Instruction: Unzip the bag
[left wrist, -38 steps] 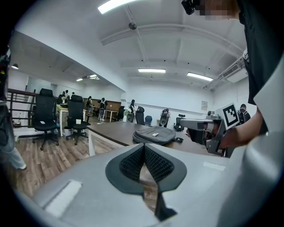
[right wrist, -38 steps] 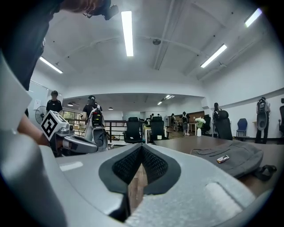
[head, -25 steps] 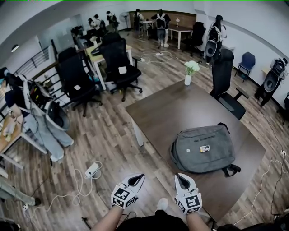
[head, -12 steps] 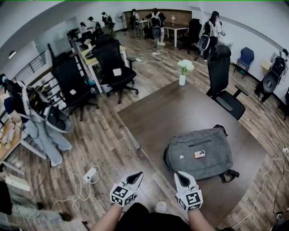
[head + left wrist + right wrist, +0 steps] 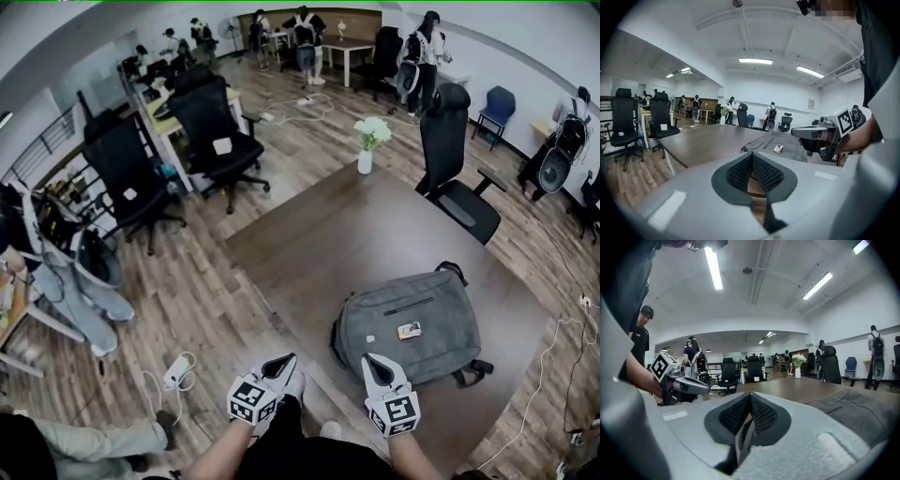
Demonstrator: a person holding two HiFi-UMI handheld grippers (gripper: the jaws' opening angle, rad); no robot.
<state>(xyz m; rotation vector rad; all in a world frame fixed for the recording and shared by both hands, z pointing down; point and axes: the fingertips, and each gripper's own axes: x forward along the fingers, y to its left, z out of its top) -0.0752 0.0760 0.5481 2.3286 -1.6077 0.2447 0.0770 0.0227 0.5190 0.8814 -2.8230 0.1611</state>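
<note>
Grey woven-fabric backpack [image 5: 408, 328] lying flat, lower right of centre on my dark wood-grain table [image 5: 356, 234], small white vase [image 5: 365, 163] holding white flowers [image 5: 372, 131] at upper centre, left gripper [image 5: 285, 362] and right gripper [image 5: 371, 362] at bottom centre, both pinched together on nothing.

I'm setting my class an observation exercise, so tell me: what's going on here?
A person holds a claw in each hand. The left claw and right claw are both shut and empty, by the near edge of the brown table, short of the grey bag lying flat on it. Neither touches the bag, and its zips look closed.
</note>
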